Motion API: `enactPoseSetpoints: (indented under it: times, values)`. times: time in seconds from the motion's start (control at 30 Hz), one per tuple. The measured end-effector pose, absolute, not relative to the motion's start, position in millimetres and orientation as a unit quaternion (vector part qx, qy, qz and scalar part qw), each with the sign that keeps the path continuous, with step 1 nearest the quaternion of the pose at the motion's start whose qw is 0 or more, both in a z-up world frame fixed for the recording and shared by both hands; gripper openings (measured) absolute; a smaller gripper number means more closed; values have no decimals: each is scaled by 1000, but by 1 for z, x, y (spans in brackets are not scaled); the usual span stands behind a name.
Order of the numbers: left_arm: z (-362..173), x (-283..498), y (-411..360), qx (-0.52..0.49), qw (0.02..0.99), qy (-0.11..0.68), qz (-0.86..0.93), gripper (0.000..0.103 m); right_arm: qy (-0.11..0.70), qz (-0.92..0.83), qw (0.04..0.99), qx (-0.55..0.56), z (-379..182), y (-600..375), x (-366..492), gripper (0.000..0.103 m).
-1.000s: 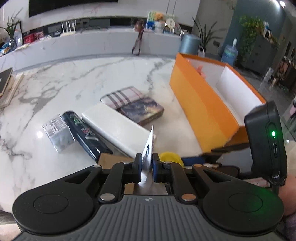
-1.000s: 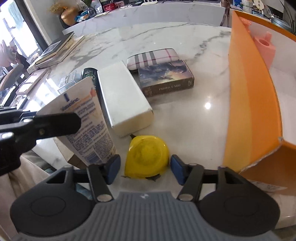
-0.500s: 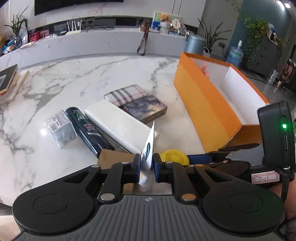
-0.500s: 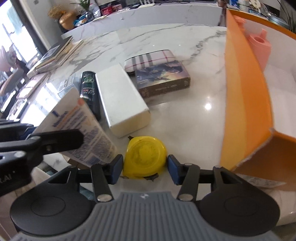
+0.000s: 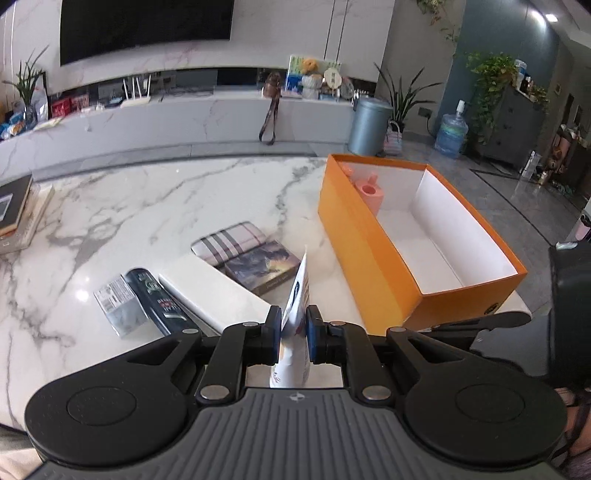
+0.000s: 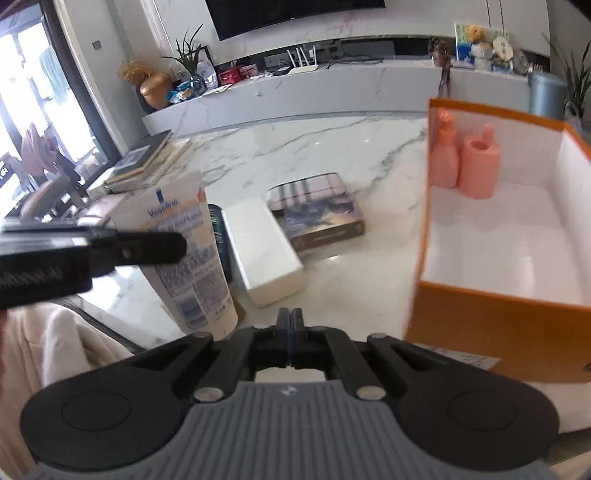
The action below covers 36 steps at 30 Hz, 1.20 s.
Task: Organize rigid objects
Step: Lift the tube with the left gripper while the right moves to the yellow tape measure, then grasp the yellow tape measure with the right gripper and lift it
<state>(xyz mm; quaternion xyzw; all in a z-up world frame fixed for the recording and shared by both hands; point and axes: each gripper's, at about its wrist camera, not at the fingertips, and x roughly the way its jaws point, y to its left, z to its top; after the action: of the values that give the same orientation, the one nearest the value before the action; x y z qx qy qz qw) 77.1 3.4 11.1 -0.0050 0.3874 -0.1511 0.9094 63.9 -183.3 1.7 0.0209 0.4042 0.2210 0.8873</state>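
Marble tabletop (image 5: pixel 155 199) bears an orange box (image 5: pixel 373 266) before a TV wall.

Left claw (image 5: pixel 293 332) pinches white tube (image 5: pixel 297 295) edge-on, orange box (image 5: pixel 373 258) to the right w/ pink bottle (image 5: pixel 370 194) inside.

Home living room, as I see it: wall-mounted television (image 5: pixel 147 29), marble media console (image 5: pixel 184 118) carrying router (image 5: pixel 136 98), houseplants (image 5: pixel 491 81), water jug (image 5: pixel 450 134), marble table (image 5: pixel 147 199).

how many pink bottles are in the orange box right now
2. A pump-top bottle stands in the far left corner of the orange box, and a wider bottle stands beside it. The near wall could hide others.
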Motion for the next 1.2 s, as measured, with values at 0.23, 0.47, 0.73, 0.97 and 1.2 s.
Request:
enactPoseSetpoints:
  times: [0.23,0.47,0.73,0.97,1.2]
  values:
    - [-9,72,14,-16,892,429,-143,15,462,223,856,68,-17,-205,69,8]
    - [-26,64,22,-26,885,440,-151,15,498,234,834,44,-27,-193,62,45]
    - [-37,61,29,-42,882,443,-153,15,511,237,818,-117,-45,-147,52,67]
    - [-42,61,31,-45,883,443,-148,15,539,205,804,-145,-57,-135,56,66]
    - [-43,61,32,-51,883,442,-148,15,542,199,806,-128,-57,-135,57,56]
